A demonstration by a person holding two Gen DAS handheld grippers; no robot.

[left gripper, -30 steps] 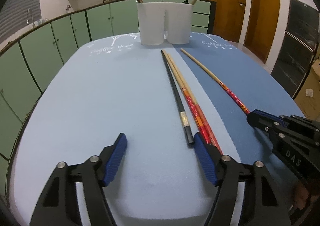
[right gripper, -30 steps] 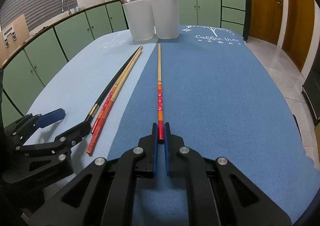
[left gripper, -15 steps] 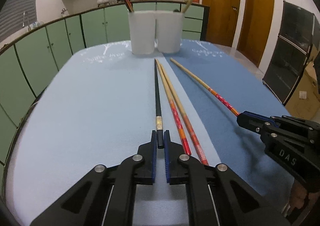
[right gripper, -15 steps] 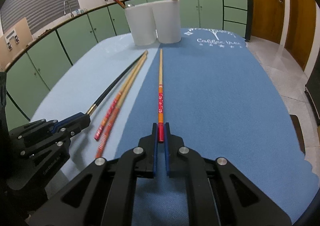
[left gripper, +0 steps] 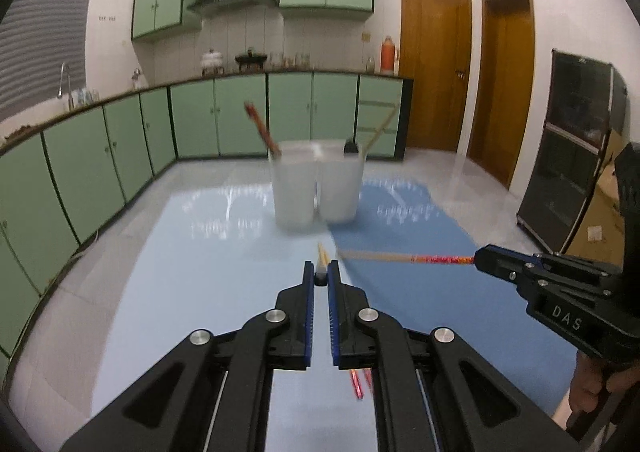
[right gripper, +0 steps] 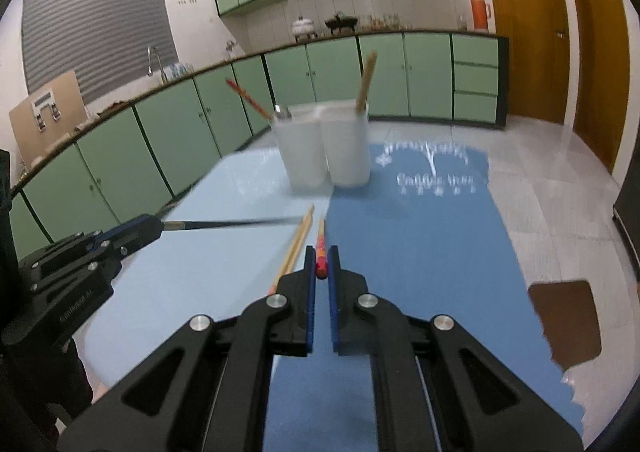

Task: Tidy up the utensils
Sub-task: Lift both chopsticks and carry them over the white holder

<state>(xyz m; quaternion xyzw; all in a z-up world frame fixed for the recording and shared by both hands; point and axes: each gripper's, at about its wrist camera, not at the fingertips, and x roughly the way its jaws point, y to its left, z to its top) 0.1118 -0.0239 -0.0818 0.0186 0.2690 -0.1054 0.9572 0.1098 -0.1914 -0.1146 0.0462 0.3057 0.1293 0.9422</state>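
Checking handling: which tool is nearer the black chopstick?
Left. The left tool grips the black chopstick; the right tool sits apart to its right, holding a red-patterned chopstick.

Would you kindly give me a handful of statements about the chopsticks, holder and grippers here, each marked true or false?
1. The left gripper has its jaws shut on the black chopstick. True.
2. The right gripper is open and holds nothing. False: it is shut on the red-handled chopstick.
3. Two chopsticks lie on the table between the grippers. True.
4. The white holder lies tipped on its side. False: it stands upright at the far end of the table.
5. The holder is empty. False: chopsticks already stick out of both compartments.
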